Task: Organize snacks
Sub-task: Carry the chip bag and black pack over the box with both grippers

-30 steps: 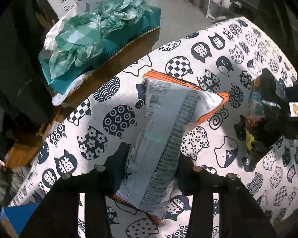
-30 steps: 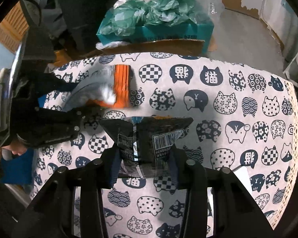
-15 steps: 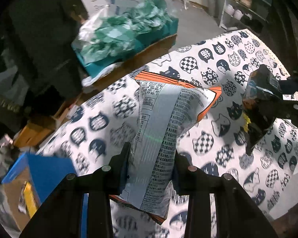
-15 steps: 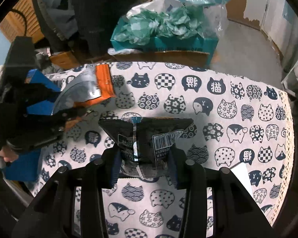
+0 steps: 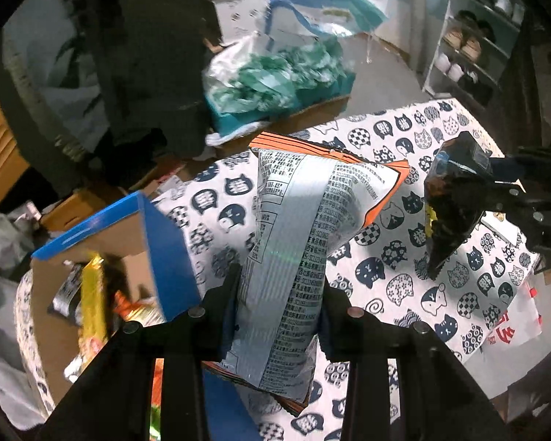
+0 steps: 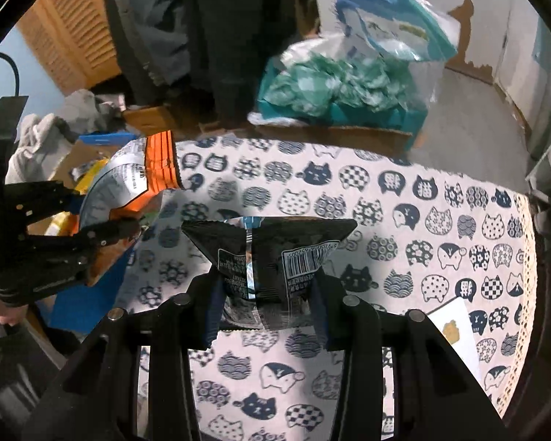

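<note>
— What's changed over on the left since a second ago?

— The blue-rimmed cardboard box (image 5: pixel 158 242) has come into view beside the table; a second ago only a blue corner showed. Both bags hang higher over the cat-print tablecloth (image 5: pixel 393 283) than they did then.

— And the left gripper (image 5: pixel 275 305)?

— Narrowly parted jaws pinched on the silver and orange snack bag (image 5: pixel 297 235), which hangs in the air at the table's left edge, just beside the box. Same clamp as before, no slack.

— What's in the box?

— A yellow packet (image 5: pixel 92 294), a dark one and something orange; it's blurred, so I can't count them properly.

— Moving right?

— The right gripper (image 6: pixel 266 308), jaws likewise narrow and squeezing the black snack bag (image 6: pixel 272 253) at its lower part, barcode facing the camera. It hangs clear above the middle of the cloth.

— So the tally?

— Two grippers, two bags held, one apiece. One box. One white paper (image 6: pixel 455 327) lying at the table's right edge. Behind the table, one teal carton (image 6: pixel 341 99) stuffed with green plastic.
</note>
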`<move>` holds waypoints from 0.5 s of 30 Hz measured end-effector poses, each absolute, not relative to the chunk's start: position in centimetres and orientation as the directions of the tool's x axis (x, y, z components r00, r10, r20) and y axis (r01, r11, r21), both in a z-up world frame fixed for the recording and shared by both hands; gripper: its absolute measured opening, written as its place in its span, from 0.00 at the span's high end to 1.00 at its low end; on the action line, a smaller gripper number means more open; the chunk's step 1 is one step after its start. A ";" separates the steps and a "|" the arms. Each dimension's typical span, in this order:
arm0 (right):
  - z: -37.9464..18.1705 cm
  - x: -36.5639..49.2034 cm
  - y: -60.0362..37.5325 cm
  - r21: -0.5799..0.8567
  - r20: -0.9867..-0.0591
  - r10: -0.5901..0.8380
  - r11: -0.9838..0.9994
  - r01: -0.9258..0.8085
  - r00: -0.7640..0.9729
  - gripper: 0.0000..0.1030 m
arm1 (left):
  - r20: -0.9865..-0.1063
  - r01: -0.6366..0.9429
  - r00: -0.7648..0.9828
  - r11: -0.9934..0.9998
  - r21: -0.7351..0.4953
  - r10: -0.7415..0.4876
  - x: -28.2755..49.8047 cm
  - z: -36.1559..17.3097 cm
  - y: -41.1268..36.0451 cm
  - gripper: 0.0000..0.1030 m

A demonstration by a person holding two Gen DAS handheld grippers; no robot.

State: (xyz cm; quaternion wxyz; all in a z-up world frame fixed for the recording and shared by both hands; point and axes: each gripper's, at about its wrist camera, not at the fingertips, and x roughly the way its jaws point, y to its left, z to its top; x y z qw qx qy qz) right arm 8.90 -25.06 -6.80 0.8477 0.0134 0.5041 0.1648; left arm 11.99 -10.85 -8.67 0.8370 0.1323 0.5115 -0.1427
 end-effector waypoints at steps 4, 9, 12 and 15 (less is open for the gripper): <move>-5.6 8.0 -23.9 0.190 -0.840 0.307 0.939 -0.288 0.447 0.62 | -0.885 0.345 0.454 0.936 0.066 -0.105 10.3 -7.9 -9.1 0.65; -4.5 7.1 -22.3 0.188 -0.832 0.320 0.931 -0.312 0.453 0.62 | -0.866 0.300 0.493 0.951 0.072 -0.090 8.3 -6.8 -6.7 0.65; -3.9 6.7 -21.3 0.188 -0.826 0.332 0.925 -0.331 0.456 0.62 | -0.855 0.275 0.512 0.959 0.070 -0.085 7.5 -6.2 -5.2 0.65; -3.3 6.4 -20.2 0.193 -0.820 0.346 0.917 -0.350 0.456 0.62 | -0.843 0.247 0.532 0.967 0.065 -0.079 7.1 -5.5 -3.8 0.65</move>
